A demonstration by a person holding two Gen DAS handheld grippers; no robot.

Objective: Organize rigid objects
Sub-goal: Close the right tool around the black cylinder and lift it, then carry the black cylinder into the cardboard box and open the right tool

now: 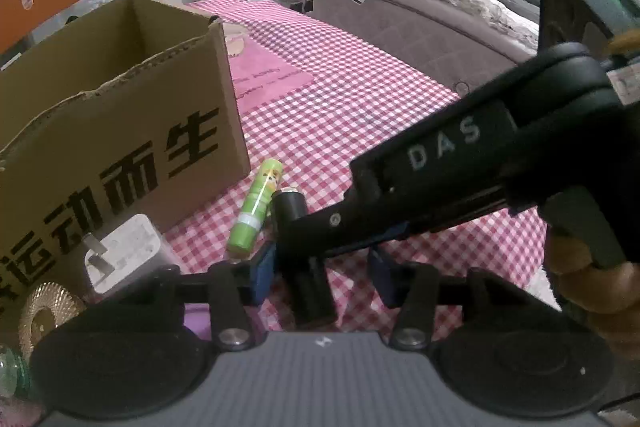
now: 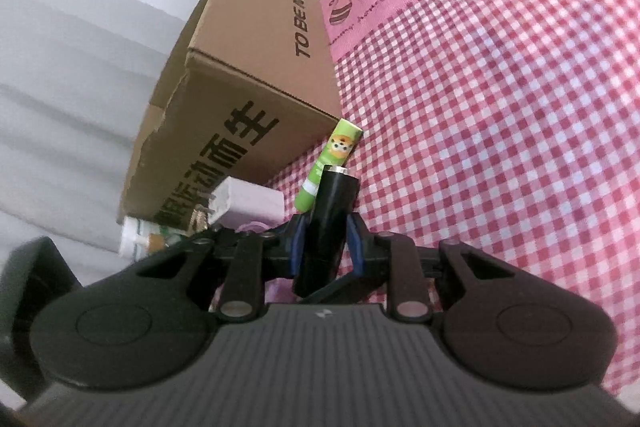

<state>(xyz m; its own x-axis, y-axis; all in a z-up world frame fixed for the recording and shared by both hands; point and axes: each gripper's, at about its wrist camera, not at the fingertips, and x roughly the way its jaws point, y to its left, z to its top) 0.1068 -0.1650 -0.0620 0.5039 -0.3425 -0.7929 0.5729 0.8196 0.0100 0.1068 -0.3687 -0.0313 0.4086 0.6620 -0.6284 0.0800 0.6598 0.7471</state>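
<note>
1. A table covered with a pink-and-white checked cloth (image 2: 500,147) is seen in both wrist views, and every loose item rests on it.

2. An open-topped brown cardboard box with black printed characters (image 1: 132,131) stands on the cloth. It is judged to be where the rigid items are meant to go.

3. The right gripper (image 2: 326,241) is seen clenched on a black cylindrical tube with a silver end (image 2: 332,215). The tube is pinched between the blue pads, its silver end pointing forward and past the fingertips. In the left wrist view the same gripper reaches in from the right with the tube in its tips.

4. The left gripper (image 1: 322,277) is seen released, with its blue pads standing apart and nothing pressed between them; the black tube lies in the gap but is held by the other gripper.

5. A white square plug adapter with metal prongs (image 1: 128,251) lies beside the box's near wall.

6. A green cylindrical stick with a cartoon dog label (image 1: 256,207) lies on the cloth just beside the black tube, near the box corner.

7. For the step in hand, judged to be carrying the tube to the box, the grip should be kept firm, the tube lifted clear of the green stick, and the cardboard rim cleared before release.
</note>
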